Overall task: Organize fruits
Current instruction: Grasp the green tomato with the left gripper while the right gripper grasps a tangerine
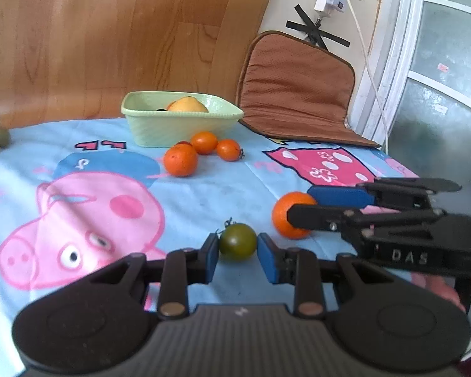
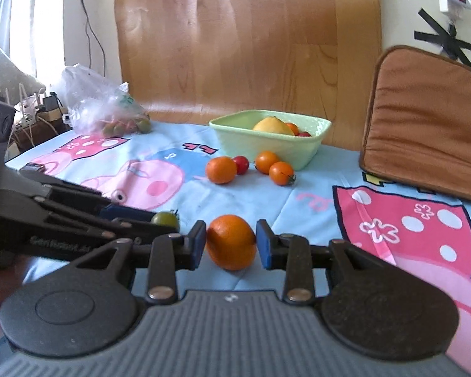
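Green tomato [image 1: 238, 241] clamped across its middle by left fingers [image 1: 211, 259], orange [image 2: 231, 241] likewise by right fingers [image 2: 197, 245], both low over worktop [image 1: 204, 201], basin [image 1: 179, 125] at twelve o'clock; judged light, smooth, bruisable.

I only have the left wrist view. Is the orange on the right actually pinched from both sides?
Observer: Yes. In the right wrist view both blue fingers of the right gripper press the orange, one on each side.
Operator: What is in the green bowl besides the yellow fruit?
Observer: A small orange fruit and a red fruit, tucked behind it.
Operator: Anything off to my far left?
Observer: A clear plastic bag holding green fruits.
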### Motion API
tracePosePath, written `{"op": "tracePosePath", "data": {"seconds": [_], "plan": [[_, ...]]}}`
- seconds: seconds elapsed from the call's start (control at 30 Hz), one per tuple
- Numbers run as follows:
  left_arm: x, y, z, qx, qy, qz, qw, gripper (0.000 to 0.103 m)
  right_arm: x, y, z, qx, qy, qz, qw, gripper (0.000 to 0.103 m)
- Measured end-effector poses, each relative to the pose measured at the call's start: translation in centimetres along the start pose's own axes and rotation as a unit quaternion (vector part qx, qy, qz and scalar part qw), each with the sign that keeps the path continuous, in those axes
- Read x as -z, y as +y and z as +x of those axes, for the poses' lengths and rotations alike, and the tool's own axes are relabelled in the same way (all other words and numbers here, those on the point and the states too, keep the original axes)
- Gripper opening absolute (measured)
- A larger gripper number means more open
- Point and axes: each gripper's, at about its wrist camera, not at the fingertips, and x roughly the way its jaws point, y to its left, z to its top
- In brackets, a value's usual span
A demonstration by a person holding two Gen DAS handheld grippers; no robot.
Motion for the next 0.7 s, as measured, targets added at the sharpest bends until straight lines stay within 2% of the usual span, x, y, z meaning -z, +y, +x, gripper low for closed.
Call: {"op": "tracePosePath", "data": {"seconds": [0.13,0.33,0.5,0.7], "plan": [[0.4,-0.4,0.2,-0.022,-0.007,0.005,0.9997,0.031,0.4,0.1,0.3,0.02,0.003,-0.002,1.0,0.043],[0.2,-0.8,0.3,-0.038,-0.012,0.011,0.9991,0.037,0.4,-0.5,0.7,0.026,0.013,0.019,0.999,0.044],[-0.1,-1.3,0.5,-0.045,-0.023,0.012,0.9986,0.039,0.5,-1.9,1.7,0.009,0.044,0.065,0.997,0.043],[-0.1,-0.6,1.3,-0.04,-0.009,-0.007,0.9991,0.035,0.9,-3.1,1.1,-0.017,0.036,0.113,0.993,0.043]]}}
